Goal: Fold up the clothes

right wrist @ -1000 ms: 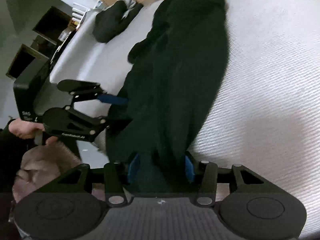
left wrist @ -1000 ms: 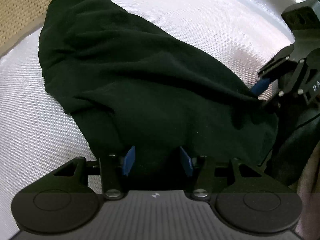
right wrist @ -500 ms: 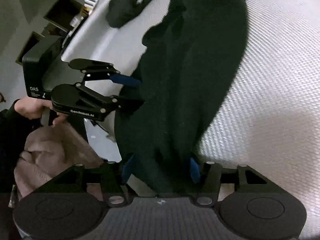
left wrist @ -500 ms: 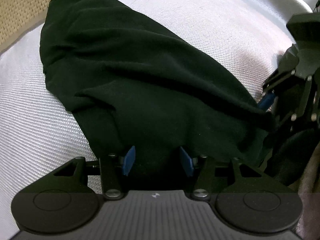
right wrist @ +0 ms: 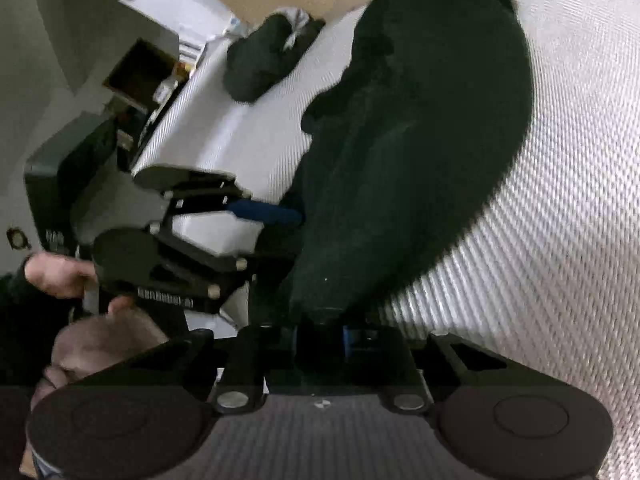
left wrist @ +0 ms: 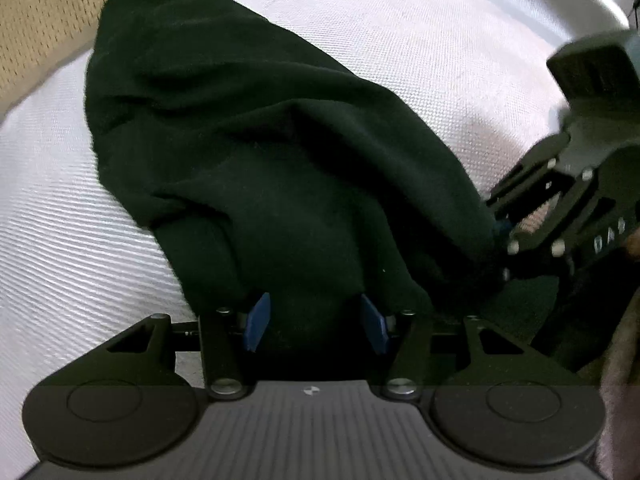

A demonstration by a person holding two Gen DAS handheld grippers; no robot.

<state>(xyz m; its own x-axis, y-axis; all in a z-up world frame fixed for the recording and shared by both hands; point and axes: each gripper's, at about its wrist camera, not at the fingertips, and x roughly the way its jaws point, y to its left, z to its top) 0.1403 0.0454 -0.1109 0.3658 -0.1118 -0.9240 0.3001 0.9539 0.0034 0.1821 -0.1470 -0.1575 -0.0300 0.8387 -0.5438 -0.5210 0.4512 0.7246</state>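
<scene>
Jaws of our right gripper (right wrist: 320, 338) have just closed, clamping the near edge of the dark garment (left wrist: 280, 152). Our left gripper (left wrist: 316, 322) stands apart, cloth between its pads. Garment lies rumpled across the white mattress (left wrist: 60, 240).
</scene>
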